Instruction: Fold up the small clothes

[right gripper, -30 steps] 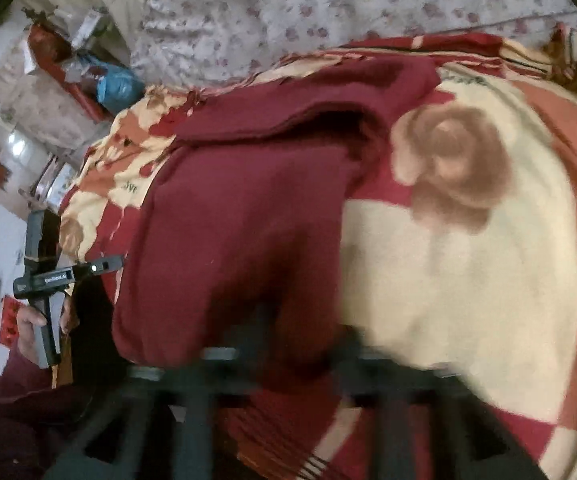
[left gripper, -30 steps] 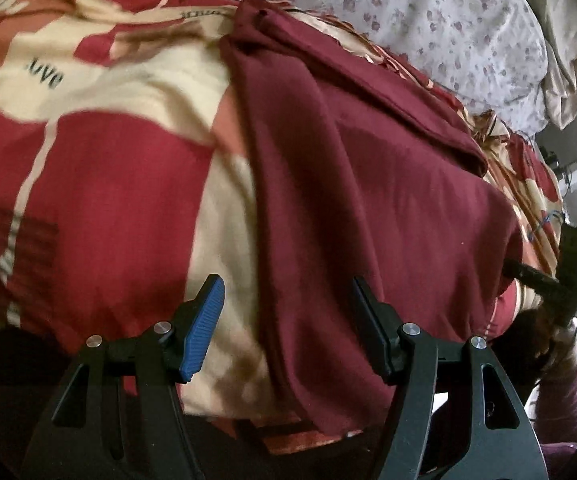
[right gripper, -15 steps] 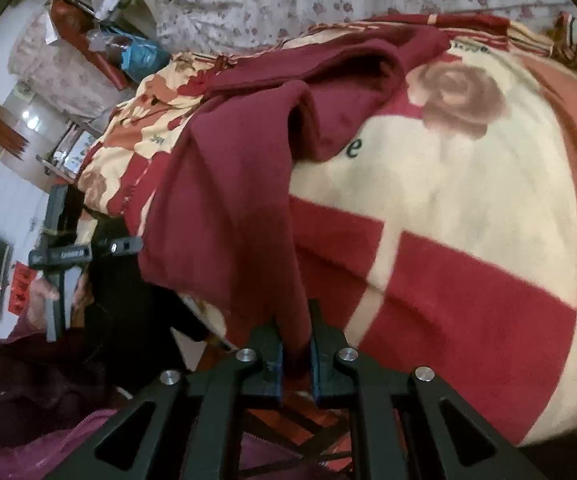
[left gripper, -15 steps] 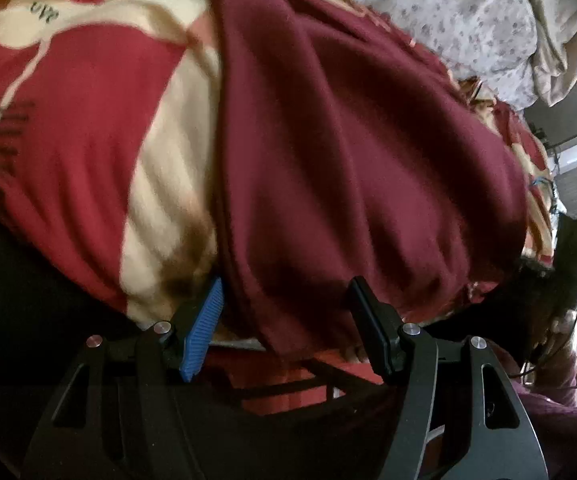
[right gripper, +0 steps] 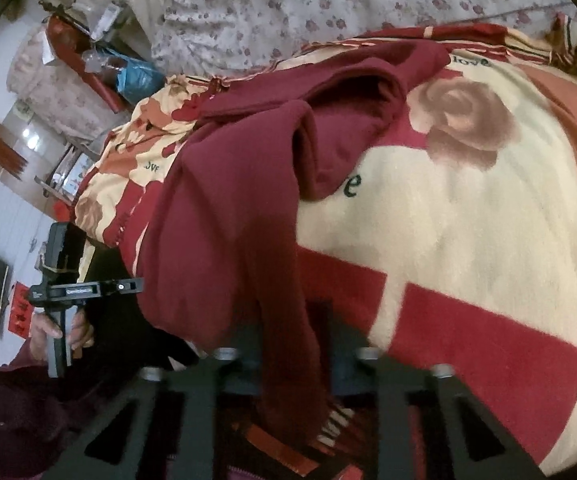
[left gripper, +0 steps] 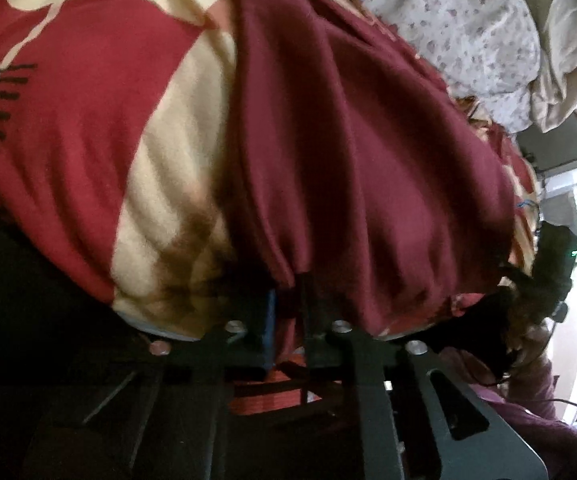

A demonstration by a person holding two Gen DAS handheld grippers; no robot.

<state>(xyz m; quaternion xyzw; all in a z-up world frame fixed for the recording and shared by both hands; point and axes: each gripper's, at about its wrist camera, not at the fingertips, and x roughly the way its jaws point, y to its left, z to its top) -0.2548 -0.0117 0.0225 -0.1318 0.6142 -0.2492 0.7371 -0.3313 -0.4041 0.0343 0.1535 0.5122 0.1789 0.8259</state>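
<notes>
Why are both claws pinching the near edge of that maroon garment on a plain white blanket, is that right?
Not quite: the blanket is not plain white. The right wrist view shows it red and cream, with a rose and lettering. The rest holds: the left claw and the right claw each pinch the near edge of the maroon garment.

1. A maroon garment (left gripper: pixel 368 152) of soft knit lies spread over the bed's edge, creased in long folds.
2. Its far end, toward twelve o'clock, is doubled over into a loose flap (right gripper: pixel 352 120).
3. Its near hem, at six o'clock, is bunched and pulled taut at two points, apparently a corner each.
</notes>
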